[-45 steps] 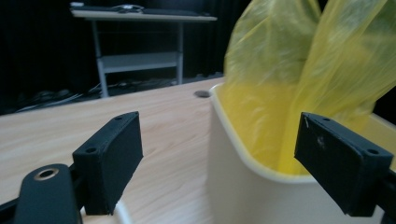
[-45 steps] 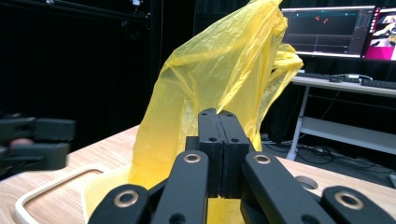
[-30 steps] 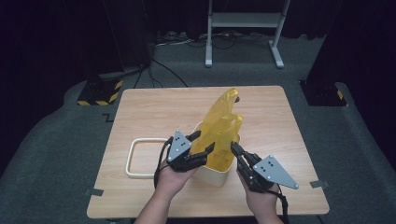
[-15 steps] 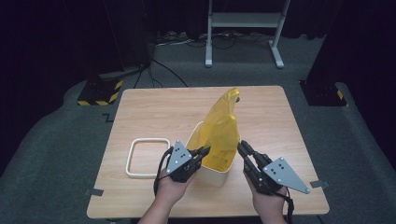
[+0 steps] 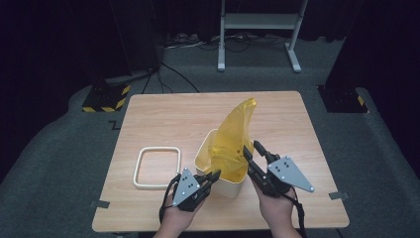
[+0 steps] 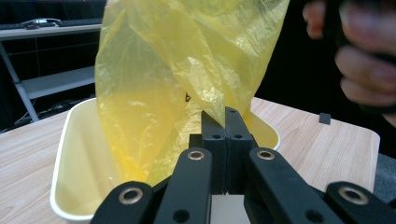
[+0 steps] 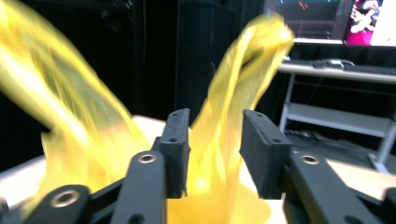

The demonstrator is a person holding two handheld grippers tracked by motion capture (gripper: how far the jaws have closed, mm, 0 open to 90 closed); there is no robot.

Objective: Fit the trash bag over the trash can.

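No text, label, brand or number can be read on anything here; the bright screen (image 7: 373, 21) far behind is too blurred to read.

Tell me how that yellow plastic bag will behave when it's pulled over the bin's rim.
The yellow plastic bag looks thin, crinkled and see-through, so probably floppy and very light. Its glossy film may slip from the left claw, shut on one edge. The bin looks light and might shift.
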